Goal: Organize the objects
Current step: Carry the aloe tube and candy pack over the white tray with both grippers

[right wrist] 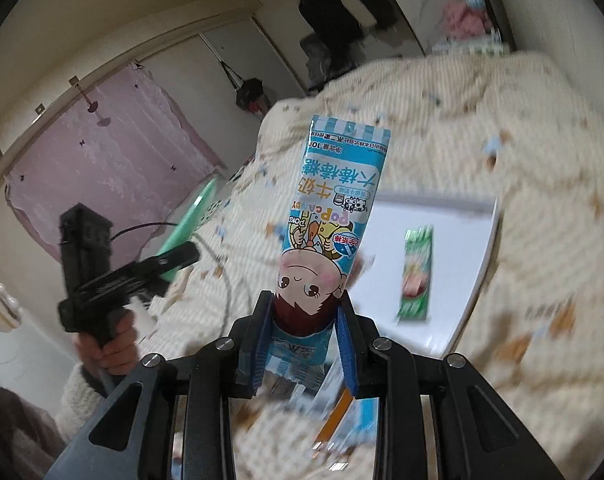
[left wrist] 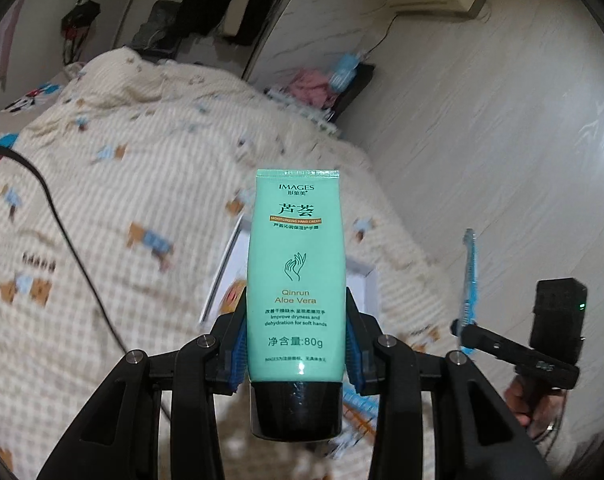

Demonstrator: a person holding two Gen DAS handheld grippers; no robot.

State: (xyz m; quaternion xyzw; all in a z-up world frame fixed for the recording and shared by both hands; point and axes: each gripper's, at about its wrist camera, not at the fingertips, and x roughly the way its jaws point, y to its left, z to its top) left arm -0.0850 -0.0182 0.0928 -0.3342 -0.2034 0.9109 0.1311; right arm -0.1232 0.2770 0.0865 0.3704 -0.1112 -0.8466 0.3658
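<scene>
Hand cream tube, mint green with a black cap toward the camera, stands upright between the blue pads of my left tool, which is clamped on its lower body above the quilted bed. Candy packet, light blue and printed with a cartoon face (seen upside down), is pinched near its lower end by my right tool, also over the bed. Behind it I see a white tray lying on the quilt with a green packet in it.
</scene>
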